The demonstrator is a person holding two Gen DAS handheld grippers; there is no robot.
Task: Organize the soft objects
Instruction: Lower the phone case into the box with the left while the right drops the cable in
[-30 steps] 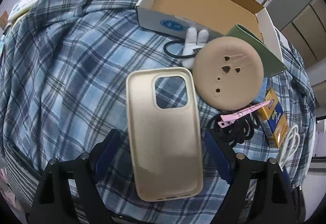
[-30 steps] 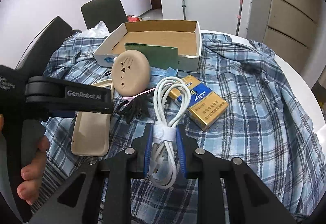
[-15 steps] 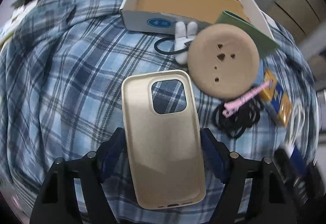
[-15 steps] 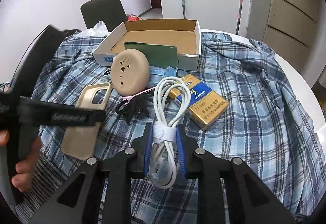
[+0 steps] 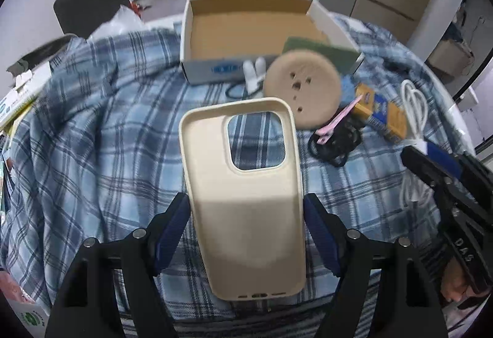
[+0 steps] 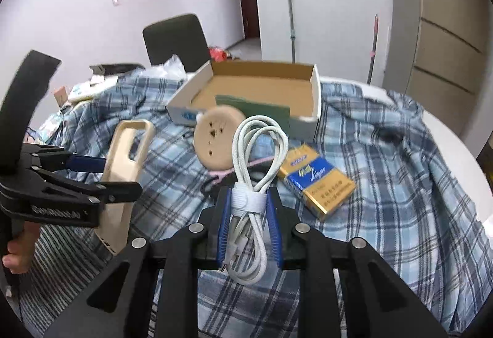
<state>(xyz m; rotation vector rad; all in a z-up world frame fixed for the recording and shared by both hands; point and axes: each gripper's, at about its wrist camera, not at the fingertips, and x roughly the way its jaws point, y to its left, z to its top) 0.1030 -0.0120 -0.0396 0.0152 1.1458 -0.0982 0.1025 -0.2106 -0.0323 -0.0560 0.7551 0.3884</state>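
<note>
My left gripper is shut on a beige phone case and holds it lifted above the plaid shirt. The case also shows in the right wrist view, raised and tilted. My right gripper is shut on a coiled white cable, lifted off the cloth. An open cardboard box stands at the back. A round beige puff leans in front of it.
A pink hair clip, black hair ties and a yellow-blue cigarette pack lie on the shirt. A green card leans on the box. A white bunny hair tie lies by the box. A dark chair stands behind.
My left gripper has lifted the phone case off the shirt and tilted it up. My right gripper has raised the white cable. The view now looks more level across the table.
</note>
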